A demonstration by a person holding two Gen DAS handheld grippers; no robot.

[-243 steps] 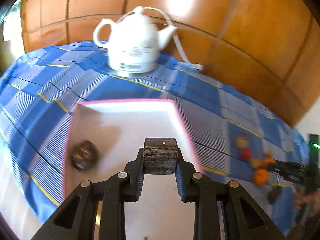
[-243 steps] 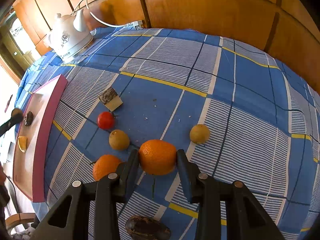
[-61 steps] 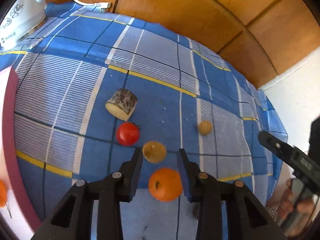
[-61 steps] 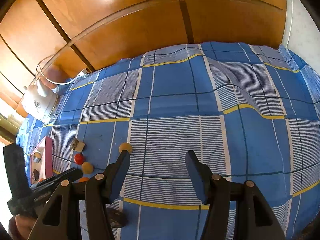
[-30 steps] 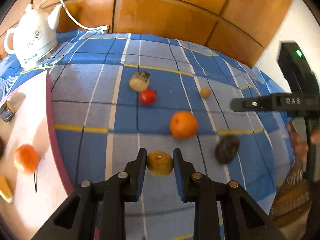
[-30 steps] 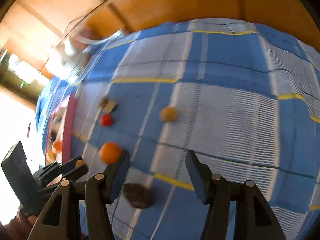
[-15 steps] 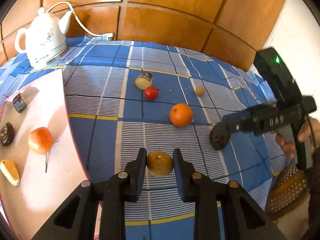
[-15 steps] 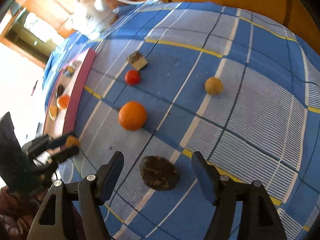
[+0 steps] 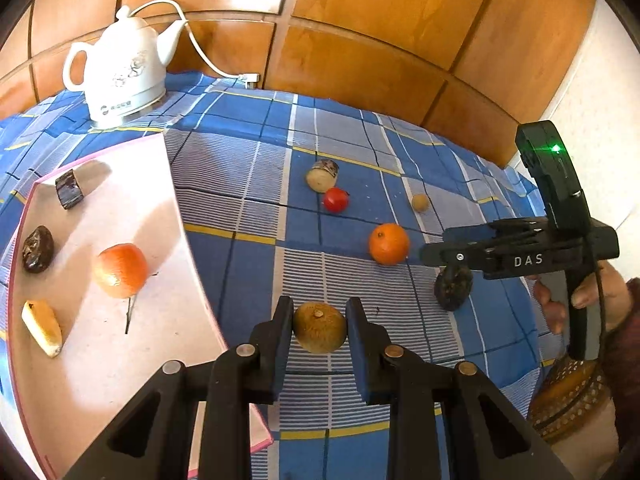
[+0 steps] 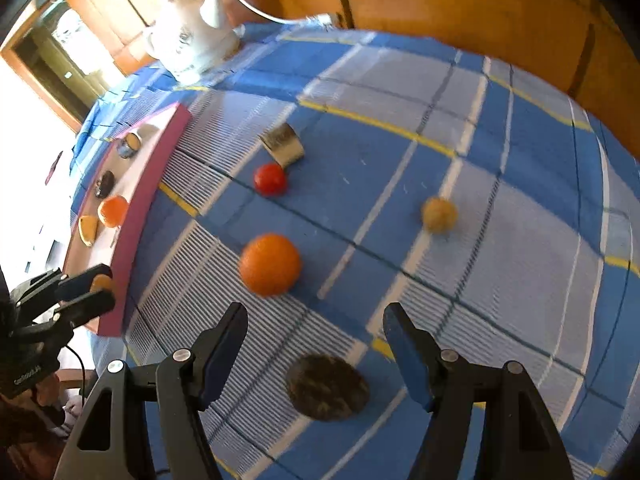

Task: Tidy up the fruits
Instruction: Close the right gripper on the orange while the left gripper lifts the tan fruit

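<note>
The pink-rimmed tray (image 9: 176,216) holds an orange (image 9: 120,270), a yellow wedge (image 9: 42,328), a dark fruit (image 9: 38,248) and a dark cylinder piece (image 9: 69,189). The left gripper (image 9: 319,330) is clamped on a brown fruit (image 9: 319,327) above the cloth (image 9: 248,184), just beside the tray's edge. The right gripper (image 10: 316,344), whose jaws have just been widening, hangs unclenched over a dark lump (image 10: 327,387) lying between its fingers, with an orange on the cloth (image 10: 270,264), a tomato (image 10: 270,179), a cut piece (image 10: 282,145) and a small yellow fruit (image 10: 439,214) beyond.

Both cameras look steeply down from close above the tablecloth (image 9: 256,184); both views share the orange (image 9: 389,243) (image 10: 270,264) and the kettle (image 9: 120,80) (image 10: 192,36) at the far edge.
</note>
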